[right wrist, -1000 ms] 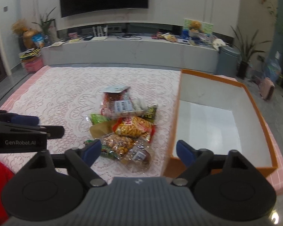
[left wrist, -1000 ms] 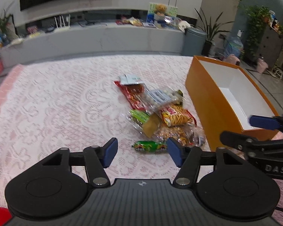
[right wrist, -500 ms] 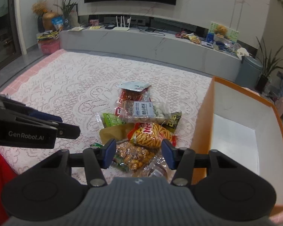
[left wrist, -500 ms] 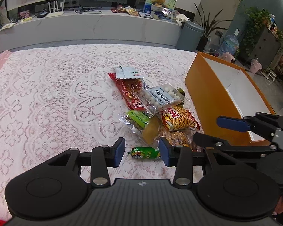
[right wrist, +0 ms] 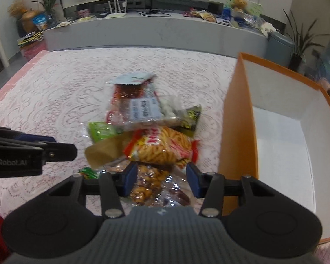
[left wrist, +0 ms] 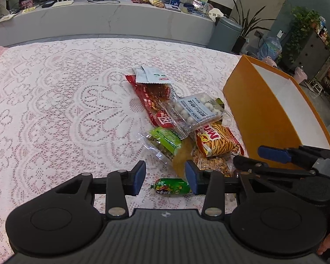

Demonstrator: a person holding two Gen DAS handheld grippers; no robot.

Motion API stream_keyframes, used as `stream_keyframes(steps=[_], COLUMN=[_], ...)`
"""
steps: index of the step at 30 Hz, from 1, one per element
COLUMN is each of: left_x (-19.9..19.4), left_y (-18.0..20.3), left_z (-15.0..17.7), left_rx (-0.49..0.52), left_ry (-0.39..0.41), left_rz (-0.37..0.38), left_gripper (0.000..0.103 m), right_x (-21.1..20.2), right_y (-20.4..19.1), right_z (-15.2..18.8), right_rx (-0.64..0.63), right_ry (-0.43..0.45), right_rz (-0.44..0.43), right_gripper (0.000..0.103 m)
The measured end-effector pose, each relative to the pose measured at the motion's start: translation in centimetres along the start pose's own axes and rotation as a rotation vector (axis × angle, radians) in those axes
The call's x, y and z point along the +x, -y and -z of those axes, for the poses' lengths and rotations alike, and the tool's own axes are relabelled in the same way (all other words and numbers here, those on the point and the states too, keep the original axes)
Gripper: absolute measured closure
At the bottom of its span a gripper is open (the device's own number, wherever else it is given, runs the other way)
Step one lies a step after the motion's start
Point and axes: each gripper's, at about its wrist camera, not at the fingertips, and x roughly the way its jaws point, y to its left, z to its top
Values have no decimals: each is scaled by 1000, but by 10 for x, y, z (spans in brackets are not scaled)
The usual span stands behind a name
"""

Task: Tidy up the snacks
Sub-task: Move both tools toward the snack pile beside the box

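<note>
A pile of snack packs lies on the lace tablecloth: a green sausage (left wrist: 172,186), an orange stick-snack bag (left wrist: 217,140), a clear pack of white balls (left wrist: 195,112), a red pack (left wrist: 151,101) and a nut bag (right wrist: 149,180). My left gripper (left wrist: 165,177) is open, low over the table, with the green sausage between its fingertips. My right gripper (right wrist: 159,179) is open just above the nut bag. An orange box (right wrist: 237,118) with a white inside stands right of the pile, empty.
The right gripper shows in the left wrist view (left wrist: 297,154), close to the box's near corner. The left gripper shows at the left of the right wrist view (right wrist: 30,151). A grey counter (left wrist: 121,22) and a bin (left wrist: 226,33) stand beyond the table.
Both grippers have moved forward and down toward the pile. The left one now straddles the green sausage; the right one has closed in over the nut bag. Both gaps narrowed from a second ago.
</note>
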Motion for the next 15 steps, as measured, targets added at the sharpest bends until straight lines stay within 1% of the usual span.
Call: stream_keyframes(steps=[2,5,7,10,12,15], left_x=[1,5,9,17,21,19], left_y=[2,6,9,12,12,15], left_z=[-1,-3,-4,-6,-7,-11], left_rx=[8,30,42,55,54,74], left_ry=[2,2,-5,-13,-17,3], left_rz=[14,41,43,54,43,32], left_gripper=[55,55,55,58,58,58], right_x=[1,4,7,11,13,13], right_y=[7,23,33,45,49,48], right_z=[1,0,-1,-2,-2,-1], right_rx=[0,19,35,49,43,38], right_ry=[4,-3,-7,-14,-19,-18], right_rz=[26,31,42,68,71,55], right_gripper=[55,55,55,54,52,48])
